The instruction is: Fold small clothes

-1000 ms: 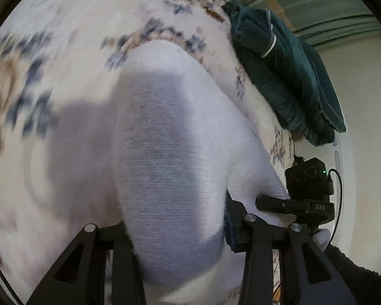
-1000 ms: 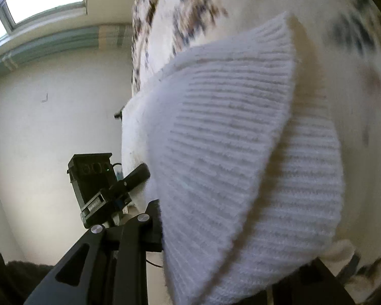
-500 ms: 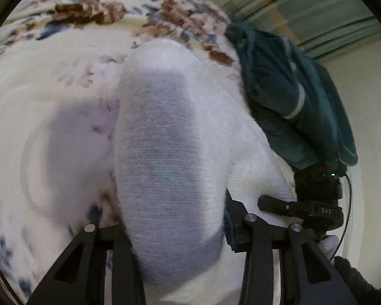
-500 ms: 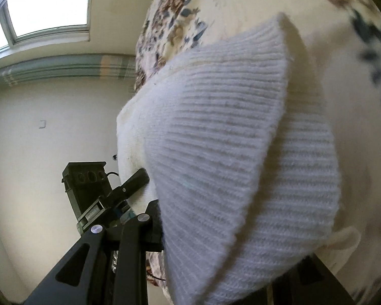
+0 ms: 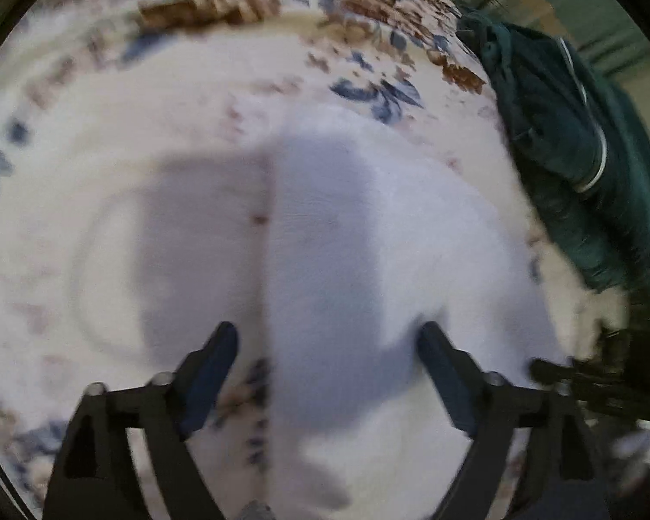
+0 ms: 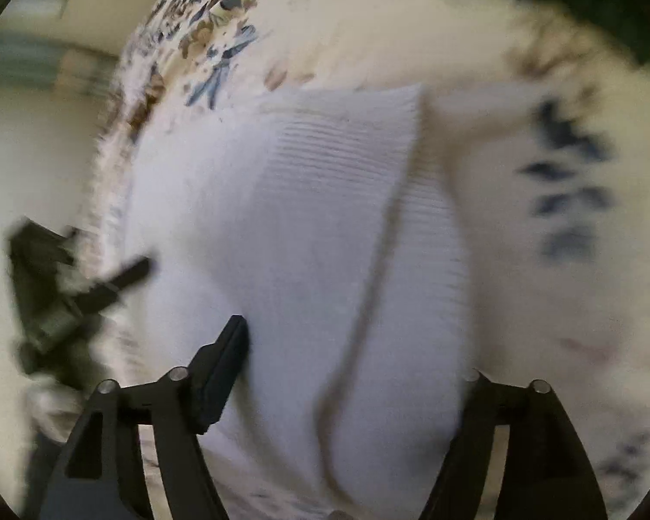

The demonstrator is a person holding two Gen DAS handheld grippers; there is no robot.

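Closest to the lenses, we found the left gripper (image 5: 327, 338) with its jaws spread wide, having just been opening; the white knitted garment (image 5: 368, 260) lay between them, but neither pad pressed on it. We found the right gripper (image 6: 351, 346) in like condition, jaws just parted and astride the same garment (image 6: 325, 238), with only its left finger (image 6: 221, 368) plainly visible and the other hidden behind the cloth. We judged the chief risk to be the released fold relaxing: the knit looked thick and springy, and with no pad holding it the upper layer could creep back or slide askew. A finger might also snag the ribbing on withdrawal and drag the edge open. The garment itself lay on the floral-patterned bedcover (image 5: 108, 130), doubled over, with a ribbed band and a visible fold seam in the right wrist view, its surface partly in the grippers' shadow. Both views were blurred, so we could not confirm that its edges lined up. Further off, a dark green garment (image 5: 585, 151) sat heaped near the cover's far edge, apart from the white one.
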